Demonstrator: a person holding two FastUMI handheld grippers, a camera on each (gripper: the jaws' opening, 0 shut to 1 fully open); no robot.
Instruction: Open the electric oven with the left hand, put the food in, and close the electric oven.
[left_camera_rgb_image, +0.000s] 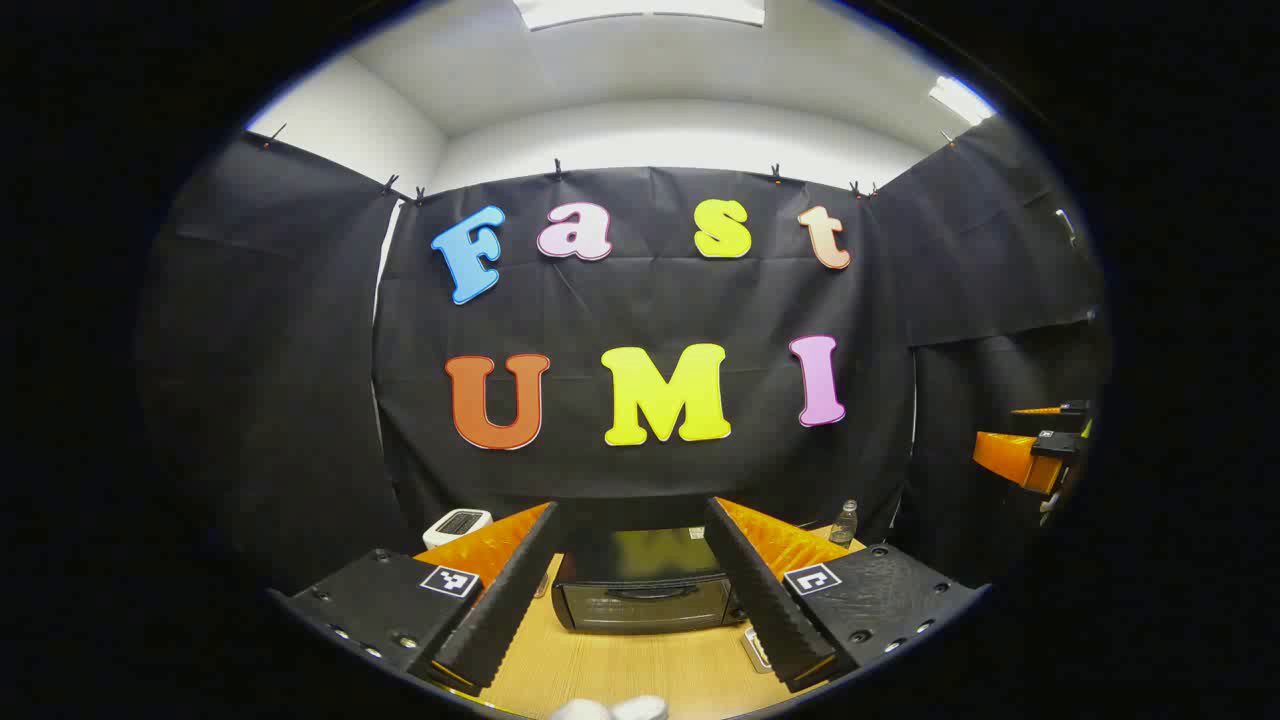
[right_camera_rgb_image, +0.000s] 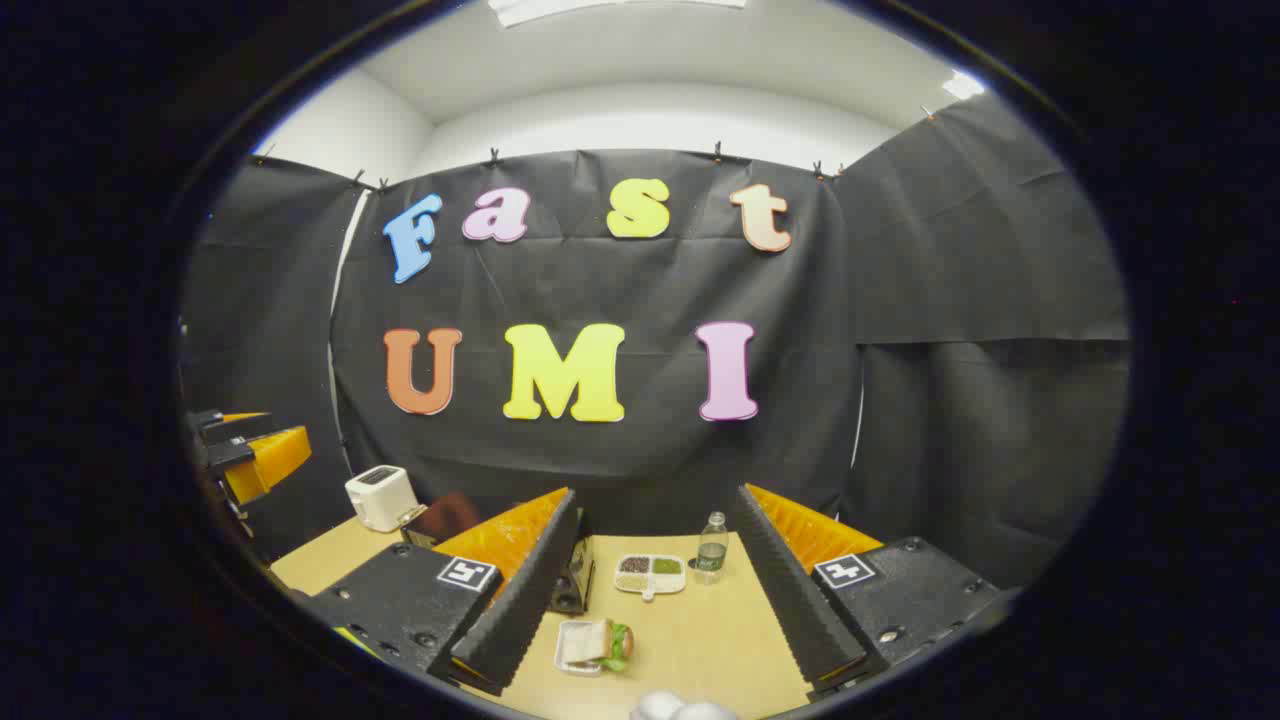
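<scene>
- Your left gripper (left_camera_rgb_image: 640, 590) is spread wide and empty; the closed electric oven (left_camera_rgb_image: 645, 590) sits dead ahead at the table's (left_camera_rgb_image: 640, 670) far edge, handle crosswise.
- Your right gripper (right_camera_rgb_image: 655, 590) is also released; the sandwich plate (right_camera_rgb_image: 592, 645) lies just below it, toward the near edge.

We see a light wooden table (right_camera_rgb_image: 690, 640). On it stands the oven (left_camera_rgb_image: 645, 590), door shut, with a white toaster (right_camera_rgb_image: 380, 497) off to its left at the back. To the oven's right sit a bottle (right_camera_rgb_image: 711, 549), a divided tray (right_camera_rgb_image: 651, 574) beside it, and, nearer us, a sandwich (right_camera_rgb_image: 598, 643) in a small dish. Two white round things (right_camera_rgb_image: 680, 708) lie at the near edge.
</scene>
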